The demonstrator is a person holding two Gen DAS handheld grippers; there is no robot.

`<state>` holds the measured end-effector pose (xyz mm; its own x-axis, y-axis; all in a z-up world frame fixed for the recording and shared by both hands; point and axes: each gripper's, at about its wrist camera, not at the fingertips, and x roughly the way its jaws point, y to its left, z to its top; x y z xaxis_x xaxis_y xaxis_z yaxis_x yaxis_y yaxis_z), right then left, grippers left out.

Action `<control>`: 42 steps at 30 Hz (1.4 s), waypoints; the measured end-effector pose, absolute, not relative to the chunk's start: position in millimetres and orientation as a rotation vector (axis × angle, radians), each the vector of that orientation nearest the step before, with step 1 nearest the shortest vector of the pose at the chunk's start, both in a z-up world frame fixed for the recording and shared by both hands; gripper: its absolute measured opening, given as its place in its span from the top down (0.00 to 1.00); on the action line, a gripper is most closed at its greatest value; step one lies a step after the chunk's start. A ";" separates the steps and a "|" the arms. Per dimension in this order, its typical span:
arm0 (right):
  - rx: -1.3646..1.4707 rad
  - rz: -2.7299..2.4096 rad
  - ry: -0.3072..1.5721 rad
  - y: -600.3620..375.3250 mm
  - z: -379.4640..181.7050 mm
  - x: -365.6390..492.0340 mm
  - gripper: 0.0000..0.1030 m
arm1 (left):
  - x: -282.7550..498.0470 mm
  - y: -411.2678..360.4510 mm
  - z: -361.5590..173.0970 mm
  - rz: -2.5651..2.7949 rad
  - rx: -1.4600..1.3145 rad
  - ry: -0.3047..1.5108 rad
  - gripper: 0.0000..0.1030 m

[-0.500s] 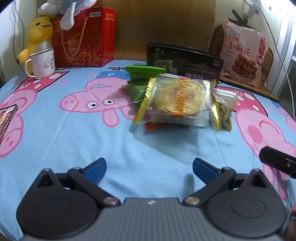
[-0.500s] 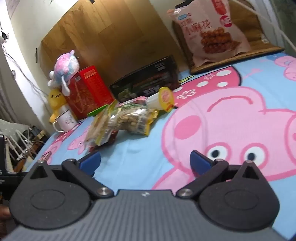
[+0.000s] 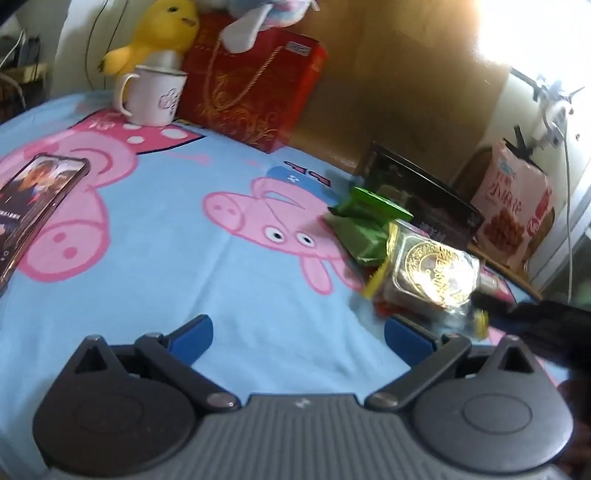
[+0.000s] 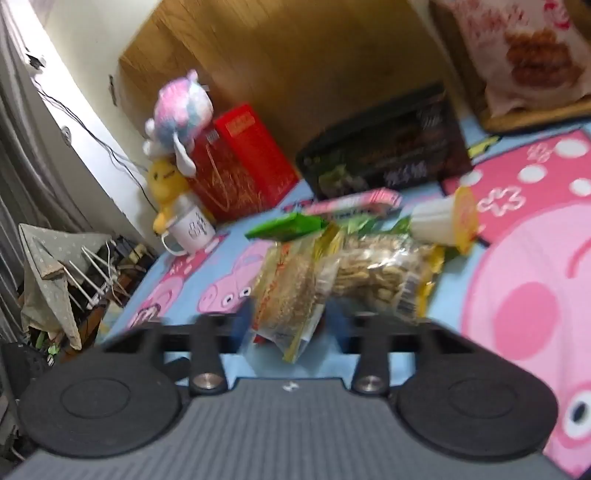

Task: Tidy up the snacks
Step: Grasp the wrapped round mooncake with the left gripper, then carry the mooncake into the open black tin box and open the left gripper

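Note:
A pile of snack packets lies on the pig-print sheet. In the right wrist view my right gripper is shut on a clear packet with a gold round cake, a blue pad against each side. Beside it lie a bag of peanuts, a green packet and a cup with a yellow lid. In the left wrist view the same gold cake packet and green packets lie at the right. My left gripper hangs open over bare sheet, left of the pile.
A black box, a pink snack bag, a red gift box, a white mug and a yellow plush line the back. A phone lies at the left. A drying rack stands off the bed.
My right gripper has moved forward into the pile and shut on the gold cake packet. The left gripper has swung left, so the pile now sits at its right.

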<state>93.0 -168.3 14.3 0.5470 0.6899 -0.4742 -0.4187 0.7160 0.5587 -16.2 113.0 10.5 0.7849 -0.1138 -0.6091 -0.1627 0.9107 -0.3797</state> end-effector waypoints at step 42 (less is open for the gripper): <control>-0.250 0.865 0.428 -167.5 53.5 126.7 0.58 | 85.1 12.7 107.2 -0.473 -0.223 0.612 0.60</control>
